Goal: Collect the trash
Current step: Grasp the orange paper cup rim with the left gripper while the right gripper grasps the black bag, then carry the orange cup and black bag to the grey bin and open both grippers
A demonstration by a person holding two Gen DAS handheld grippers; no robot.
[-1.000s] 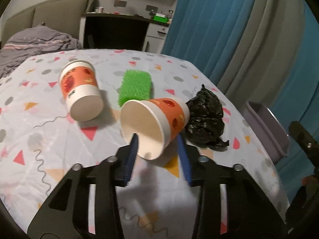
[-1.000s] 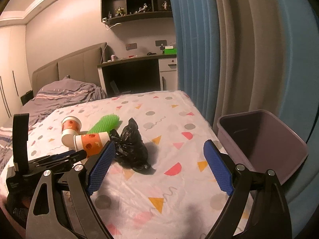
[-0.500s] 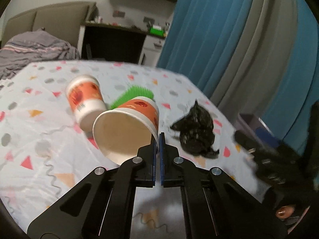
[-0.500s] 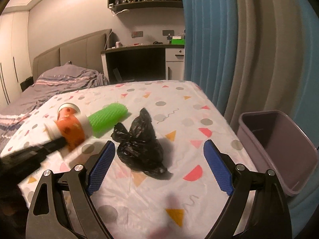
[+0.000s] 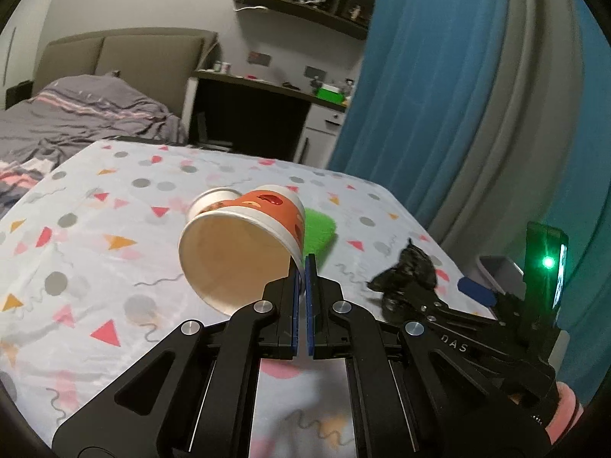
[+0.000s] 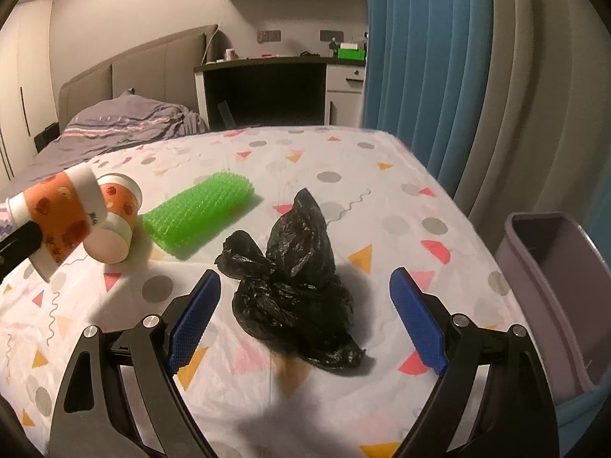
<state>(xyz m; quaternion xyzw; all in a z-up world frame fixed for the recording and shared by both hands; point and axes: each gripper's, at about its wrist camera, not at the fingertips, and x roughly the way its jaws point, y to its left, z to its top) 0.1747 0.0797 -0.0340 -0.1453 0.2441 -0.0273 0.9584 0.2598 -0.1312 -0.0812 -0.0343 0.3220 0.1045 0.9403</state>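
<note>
My left gripper [image 5: 302,267] is shut on the rim of an orange and white paper cup [image 5: 244,244] and holds it above the table, mouth toward the camera. The held cup also shows in the right wrist view [image 6: 57,221]. A second paper cup [image 6: 114,217] lies on its side on the table. A crumpled black plastic bag [image 6: 294,286] lies between the fingers of my open right gripper [image 6: 305,320], whose blue pads [image 6: 194,313] stand either side of it, apart from it. The bag also shows in the left wrist view [image 5: 408,274].
A green bristly sponge [image 6: 202,213] lies behind the bag. A purple bin [image 6: 557,286] stands beside the table's right edge. The table [image 6: 343,175] has a patterned cloth. A bed [image 6: 126,129], a desk and blue curtains [image 6: 412,57] are behind.
My left gripper closed on the cup's rim and lifted it off the table. My right gripper moved forward so its open fingers flank the black bag.
</note>
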